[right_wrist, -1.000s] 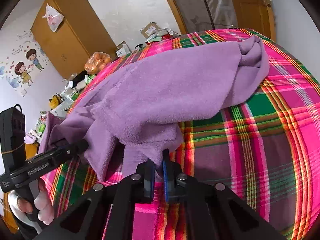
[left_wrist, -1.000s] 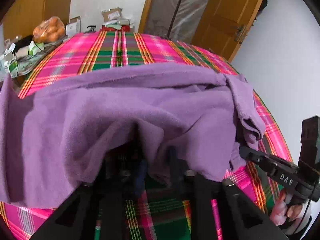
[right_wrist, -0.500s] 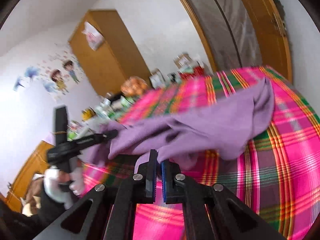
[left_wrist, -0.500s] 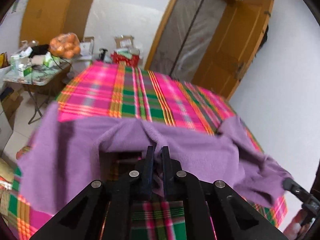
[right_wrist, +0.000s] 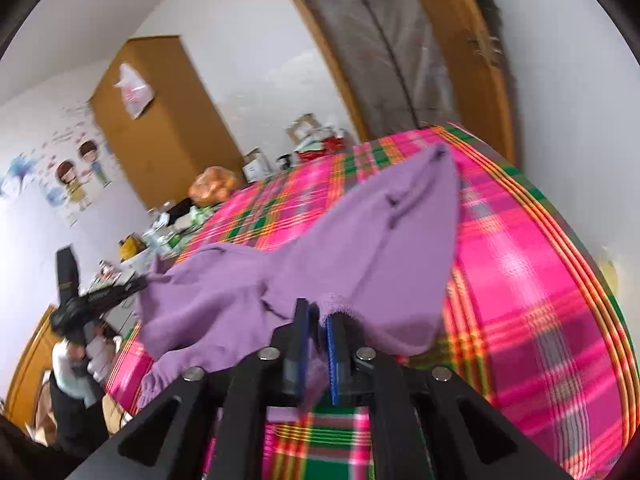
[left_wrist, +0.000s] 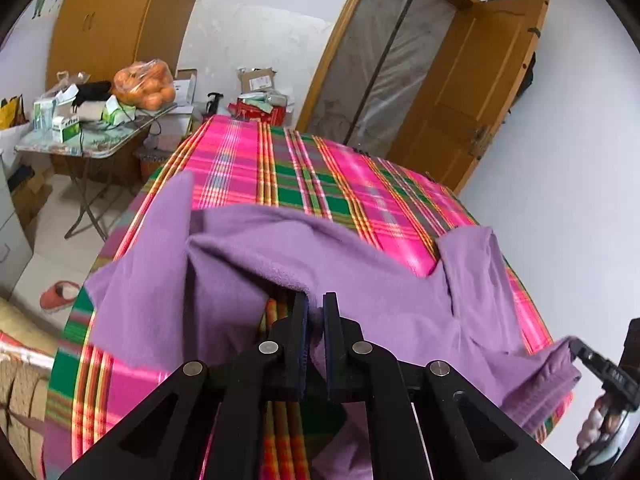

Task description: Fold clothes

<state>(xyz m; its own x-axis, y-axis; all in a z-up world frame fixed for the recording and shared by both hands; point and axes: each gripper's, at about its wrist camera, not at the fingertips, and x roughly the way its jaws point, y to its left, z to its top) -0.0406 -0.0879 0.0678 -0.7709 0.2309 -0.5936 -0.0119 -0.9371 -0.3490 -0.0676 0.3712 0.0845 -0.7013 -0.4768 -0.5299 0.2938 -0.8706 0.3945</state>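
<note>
**Purple fleece held up at two edges over the plaid bed**

Purple fleece garment (left_wrist: 360,280) hung lifted between both grippers, sagging in the middle onto a pink-and-green plaid bed cover (left_wrist: 280,168). The left gripper (left_wrist: 315,304) had its jaws nearly together, a fold of the garment's near edge pinched between the pads; cloth spread ahead of the jaws and fell away on both sides of them. Far to the right of those jaws, the right gripper (left_wrist: 576,350) showed small at the picture's edge, with a corner of the garment at its tip and a hand (left_wrist: 600,428) below it.

In the right wrist view, the right gripper (right_wrist: 316,312) had its jaws opening, a narrow gap between the blue-edged pads. A rolled purple hem sat in that gap, the cloth draped over the right pad's tip, so the garment was still between the jaws; whether the pads still pressed on it could not be told for sure. Ahead of these jaws the garment (right_wrist: 360,248) ran in a long taper toward the bed's far side. Left of the jaws the left gripper (right_wrist: 142,280) held the other edge.

A cluttered table (left_wrist: 72,148) stood beyond the bed, left of the left jaws, and a wooden door (left_wrist: 480,80) stood to their right.
</note>
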